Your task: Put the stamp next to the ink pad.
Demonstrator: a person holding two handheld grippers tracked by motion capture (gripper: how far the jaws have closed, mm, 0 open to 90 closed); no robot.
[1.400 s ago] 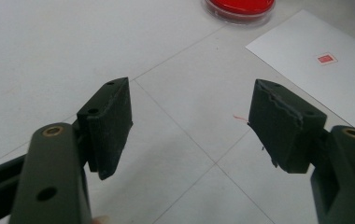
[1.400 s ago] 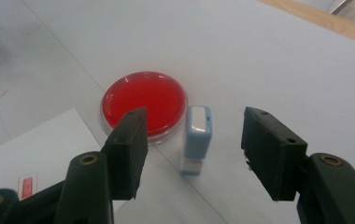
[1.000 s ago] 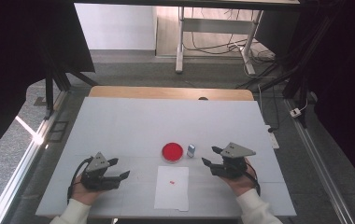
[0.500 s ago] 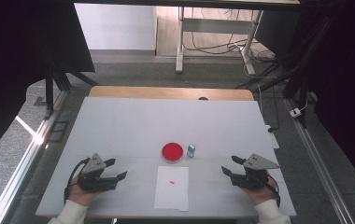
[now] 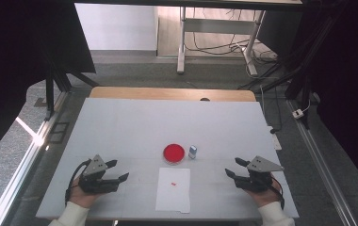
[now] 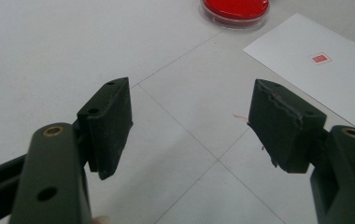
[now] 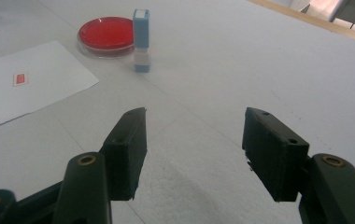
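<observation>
Resting on the table, both the left gripper (image 5: 113,172) and right gripper (image 5: 234,168) hold their jaws wide and empty; the paper (image 5: 173,189) already bears a red stamp mark (image 5: 173,182); the stamp (image 5: 192,151) stands upright beside the ink pad (image 5: 174,153); little seems left.

The red mark (image 5: 173,183) on the paper (image 5: 173,197) is too small to read from the high view. In the left gripper view the red dish (image 6: 235,9) is cut off at the top edge. The paper's near left corner is cut off in the right gripper view.
</observation>
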